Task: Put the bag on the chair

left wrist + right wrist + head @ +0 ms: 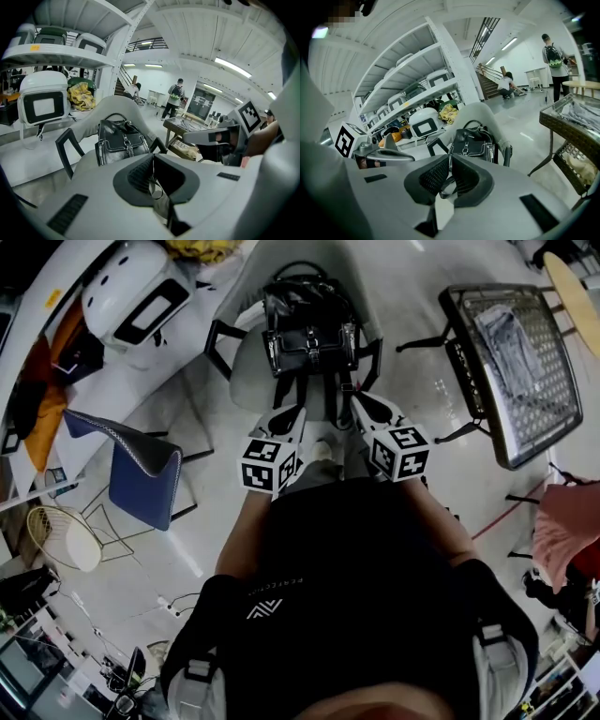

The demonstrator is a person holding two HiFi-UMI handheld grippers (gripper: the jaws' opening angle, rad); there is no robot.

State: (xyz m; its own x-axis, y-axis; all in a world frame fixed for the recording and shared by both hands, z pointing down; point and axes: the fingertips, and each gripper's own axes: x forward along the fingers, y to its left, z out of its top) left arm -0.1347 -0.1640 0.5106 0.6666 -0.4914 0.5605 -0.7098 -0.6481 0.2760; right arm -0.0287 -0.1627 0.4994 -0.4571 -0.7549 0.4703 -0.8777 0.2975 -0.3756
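Head view: bag rests on chair

Glossy pale floor, light streaks across it. White shelving at left of right gripper view, white screen-fronted units on shelves. Blue chair at left of head view, pale wire chair below it. Dark mesh table upper right. Staircase far back. Strip lights on white ceiling. Person with backpack standing far off.
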